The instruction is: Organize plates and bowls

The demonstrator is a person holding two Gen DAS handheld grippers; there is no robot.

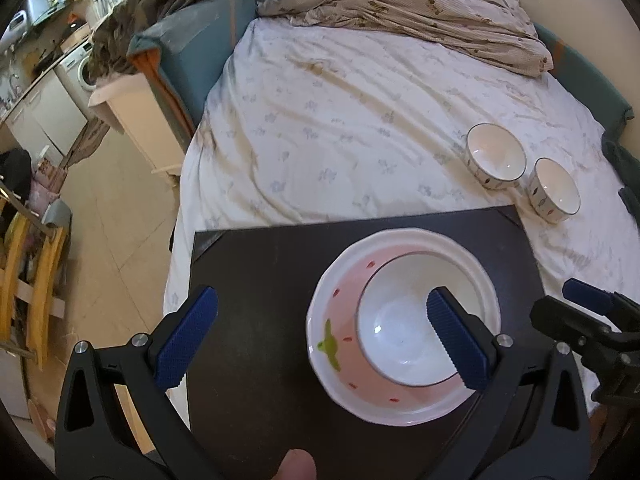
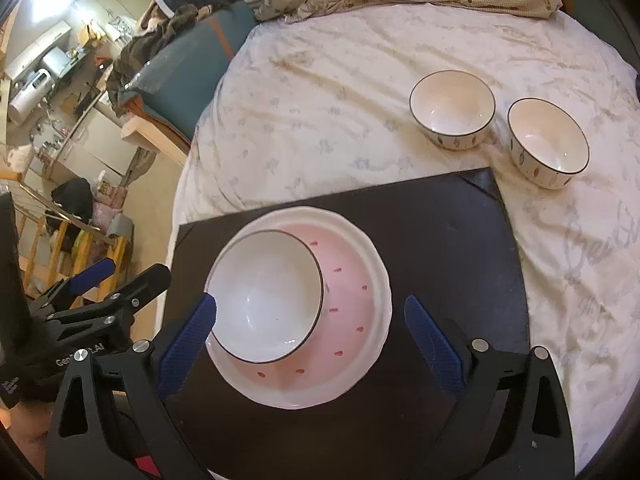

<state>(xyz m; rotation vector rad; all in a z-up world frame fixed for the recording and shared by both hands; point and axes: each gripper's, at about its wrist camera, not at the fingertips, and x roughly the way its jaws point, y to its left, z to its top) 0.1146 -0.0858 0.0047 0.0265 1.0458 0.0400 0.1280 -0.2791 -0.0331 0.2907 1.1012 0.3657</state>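
Both grippers spread wide, nothing held: left gripper point(image 1: 320, 336), right gripper point(image 2: 310, 344). White bowl point(image 2: 266, 296) nested off-centre, tilted, in pink plate point(image 2: 352, 320) on black board point(image 2: 460, 240). Two loose bowls point(image 2: 452, 110) point(image 2: 548, 142) left on bedsheet point(image 2: 320, 100). Nearest likely next: rim to be pinched, lifted straight, lowered centred into stack.

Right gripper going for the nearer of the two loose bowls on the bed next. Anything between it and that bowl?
Nothing visible blocks it. The right gripper is open over the pink dish on the black board. The nearer bowl sits on the sheet just past the board's far right corner, apart from the second bowl.
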